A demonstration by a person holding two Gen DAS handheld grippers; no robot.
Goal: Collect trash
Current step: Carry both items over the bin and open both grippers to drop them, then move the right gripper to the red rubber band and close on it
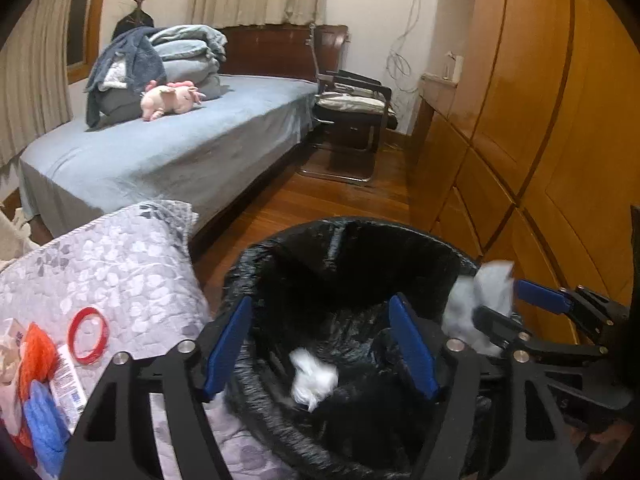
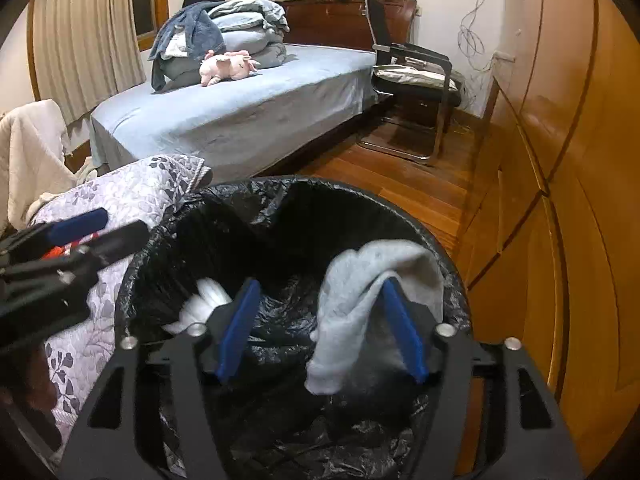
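A trash bin with a black liner [image 1: 264,256] [image 2: 168,224] stands on the wood floor beside a quilted surface. My left gripper [image 1: 320,348] is open and empty over the bin; a white crumpled wad [image 1: 312,380] [image 2: 200,304] is in the bin below it. My right gripper [image 2: 320,328] is open over the bin, with a grey-white cloth [image 2: 360,296] draped over its right finger [image 2: 404,340]. The cloth [image 1: 480,300] and right gripper also show at the right of the left wrist view. More trash lies on the quilt: a red ring [image 1: 88,336], an orange and blue wrapper pile [image 1: 36,392].
A floral quilted cover [image 1: 120,264] [image 2: 132,192] lies left of the bin. A blue bed [image 1: 160,148] with folded bedding and a pink plush toy [image 1: 168,98] is behind. A black chair [image 1: 352,120] stands by the bed. Wooden cabinets [image 1: 520,140] line the right side.
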